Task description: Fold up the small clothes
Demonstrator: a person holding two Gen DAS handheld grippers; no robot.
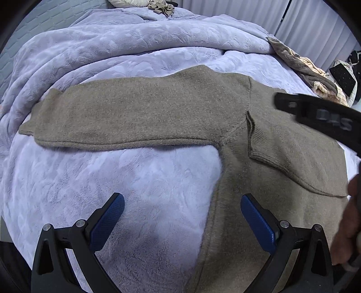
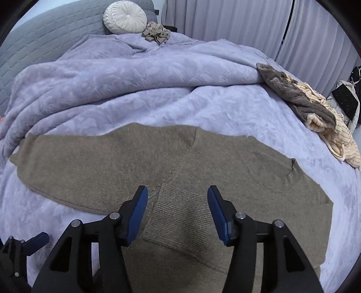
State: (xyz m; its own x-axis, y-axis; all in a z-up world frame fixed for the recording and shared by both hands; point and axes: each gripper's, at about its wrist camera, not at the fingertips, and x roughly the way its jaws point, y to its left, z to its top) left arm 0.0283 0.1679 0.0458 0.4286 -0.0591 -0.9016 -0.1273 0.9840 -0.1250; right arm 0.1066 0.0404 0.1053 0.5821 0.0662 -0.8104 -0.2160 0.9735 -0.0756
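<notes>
Both the left tongs point(image 1: 182, 216) and right tongs point(image 2: 177, 210) hang wide open and empty above the brown sweater point(image 1: 158, 115) spread on the bed point(image 1: 135, 180), whose plush blanket could bunch into a deep pinch

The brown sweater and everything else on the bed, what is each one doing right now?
Brown sweater: lying flat, one sleeve out sideways, one folded across.
Left claw: open, empty.
Right claw: open, empty, over folded sleeve cuff.
Lavender blanket: rumpled.
Clothes pile: unfolded heap.
Round pillow: propped against headboard.
</notes>
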